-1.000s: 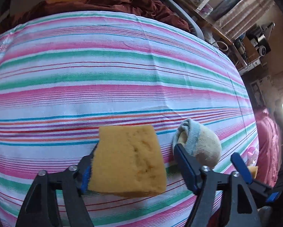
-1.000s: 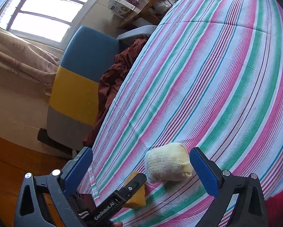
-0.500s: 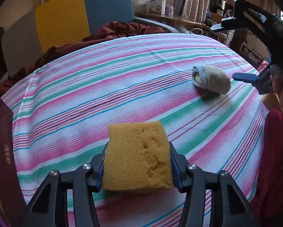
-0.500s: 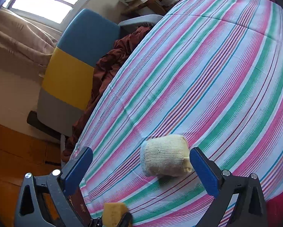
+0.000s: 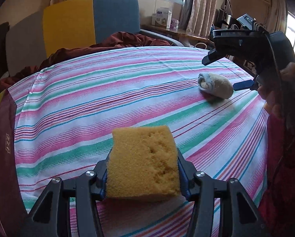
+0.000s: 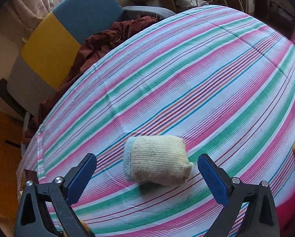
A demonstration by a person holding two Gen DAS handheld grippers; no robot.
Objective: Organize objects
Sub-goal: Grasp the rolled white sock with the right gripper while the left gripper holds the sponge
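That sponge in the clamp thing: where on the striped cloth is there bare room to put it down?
The sponge has bare striped cloth ahead, stretching to the maroon blanket at the far edge and to the rolled sock on the right. It is crowded only around the sock, where the right gripper stands open.

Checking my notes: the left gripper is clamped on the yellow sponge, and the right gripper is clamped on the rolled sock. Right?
Half right. The right wrist view shows the right gripper open, its pads clear of the rolled sock on the striped cloth. The left gripper does clamp the yellow sponge.
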